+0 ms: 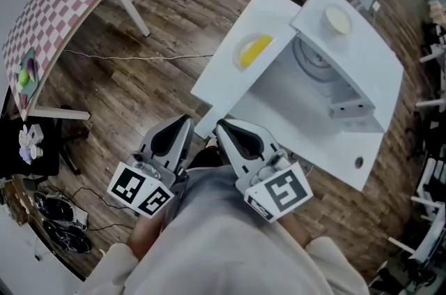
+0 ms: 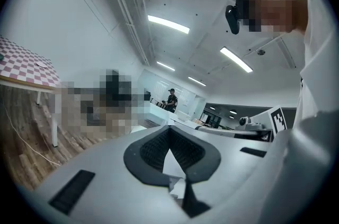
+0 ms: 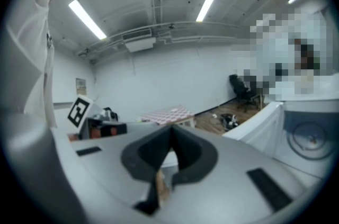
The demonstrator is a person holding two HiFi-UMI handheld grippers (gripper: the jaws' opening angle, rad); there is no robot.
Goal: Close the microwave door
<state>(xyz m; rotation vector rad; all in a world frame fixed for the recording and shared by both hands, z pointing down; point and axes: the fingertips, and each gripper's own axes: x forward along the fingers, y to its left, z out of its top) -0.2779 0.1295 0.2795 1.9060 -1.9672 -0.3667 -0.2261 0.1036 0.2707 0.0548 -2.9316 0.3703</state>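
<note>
Microwave (image 1: 366,56) sits ahead-right, cavity open toward the person, turntable visible. A white panel with a yellow patch (image 1: 245,56) stands left of the cavity; can't tell if that's the door. Left gripper (image 1: 185,119) and right gripper (image 1: 220,123) are close to the torso, well apart from the microwave. Both sets of fingers are pressed together, nothing between. Hands mostly hidden.

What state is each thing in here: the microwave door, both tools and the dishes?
microwave door, open, cavity exposed
left tool, jaws together, empty, touching nothing
right tool, jaws together, empty, touching nothing
yellow food, lying on the white table beside the microwave
white dish, upright on top of the microwave
</note>
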